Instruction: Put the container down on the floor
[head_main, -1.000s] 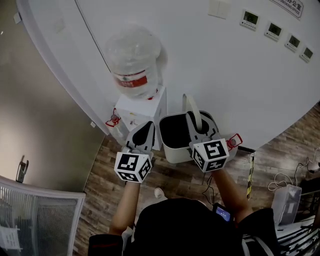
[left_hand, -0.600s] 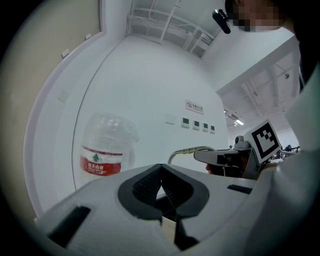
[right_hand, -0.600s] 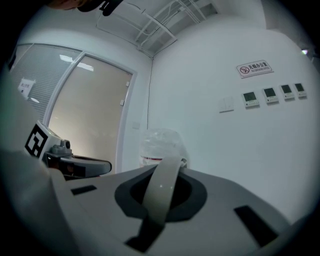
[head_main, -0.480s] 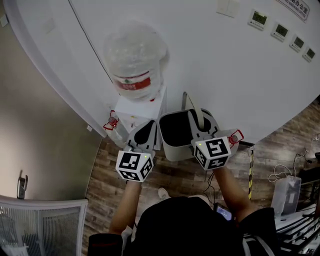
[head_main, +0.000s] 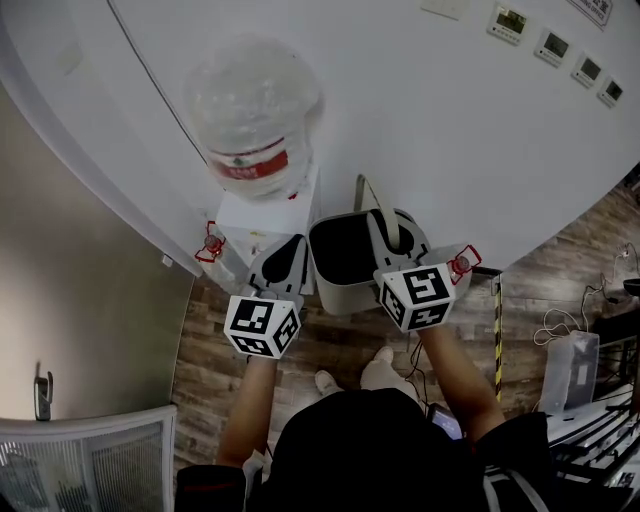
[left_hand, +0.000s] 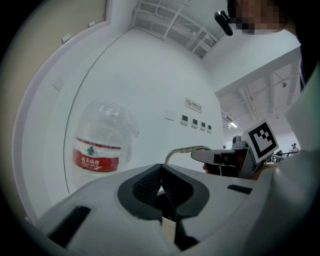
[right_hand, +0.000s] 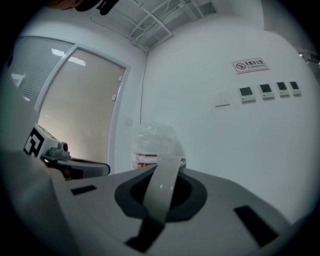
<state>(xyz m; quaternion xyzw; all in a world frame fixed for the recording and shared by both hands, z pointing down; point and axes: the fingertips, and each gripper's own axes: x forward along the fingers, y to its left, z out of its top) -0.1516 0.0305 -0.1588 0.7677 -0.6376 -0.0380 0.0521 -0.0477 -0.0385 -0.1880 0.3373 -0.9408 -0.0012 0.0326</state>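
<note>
A grey container (head_main: 338, 296) with a dark inside hangs above the wooden floor (head_main: 330, 345), in front of the white wall. Its pale bail handle (head_main: 383, 214) arches up over it, and my right gripper (head_main: 396, 236) is shut on that handle. In the right gripper view the handle strap (right_hand: 163, 189) runs between the jaws of my right gripper (right_hand: 165, 175). My left gripper (head_main: 284, 256) is just left of the container, level with it, with its jaws together and nothing in them. The left gripper view shows my left gripper (left_hand: 160, 173) with its pads meeting, and the handle (left_hand: 186, 149) beyond.
A white water dispenser (head_main: 262, 216) with a clear bottle (head_main: 255, 110) stands against the wall, just left of the container. The person's shoes (head_main: 385, 370) are below it. A yellow-black strip (head_main: 497, 322), cables and a white box (head_main: 565, 372) lie at the right. Wall panels (head_main: 530, 32) hang above.
Both grippers and the container have drifted a little left and up in the head view, along with the whole scene. The person's shoes now show below the container. Both grips look unchanged.
</note>
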